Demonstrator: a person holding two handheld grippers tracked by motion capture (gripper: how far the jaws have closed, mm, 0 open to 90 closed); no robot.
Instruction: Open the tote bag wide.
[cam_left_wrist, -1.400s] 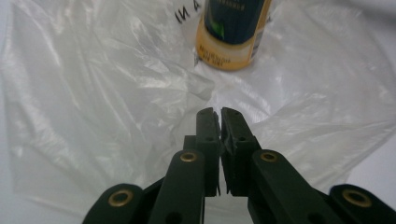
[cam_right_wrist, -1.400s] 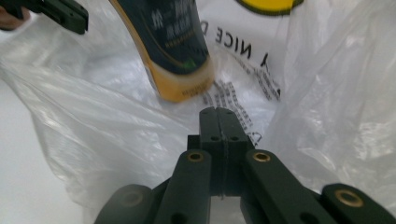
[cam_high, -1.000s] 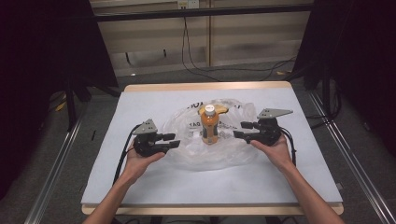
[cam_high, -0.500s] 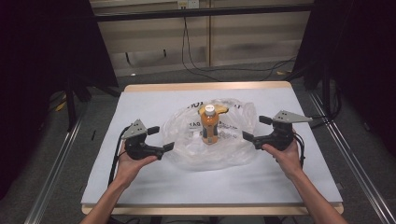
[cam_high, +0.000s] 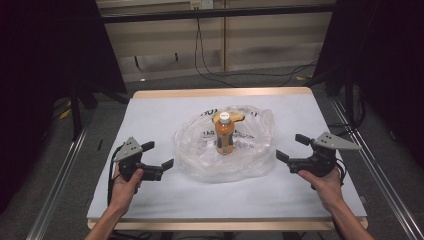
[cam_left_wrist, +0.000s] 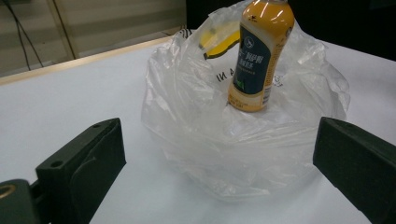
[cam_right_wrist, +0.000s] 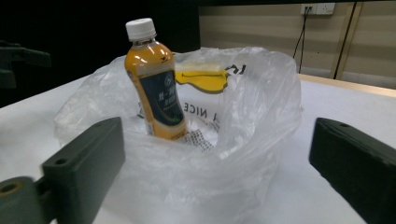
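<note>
Left gripper (cam_high: 159, 155) jaws spread wide, holding nothing — just beside the clear plastic bag (cam_high: 225, 150), not touching. Right gripper (cam_high: 293, 148) same: jaws wide apart, empty, near the bag's other side. Orange drink bottle (cam_high: 224, 133) stands upright inside the bag, mid-table (cam_high: 150, 107).

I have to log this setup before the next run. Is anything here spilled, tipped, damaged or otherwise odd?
Nothing stands out. The bottle stands upright with its cap on, inside the open plastic bag in the middle of the table. No liquid shows on the surface. The left claw and right claw are open, apart from the bag.
</note>
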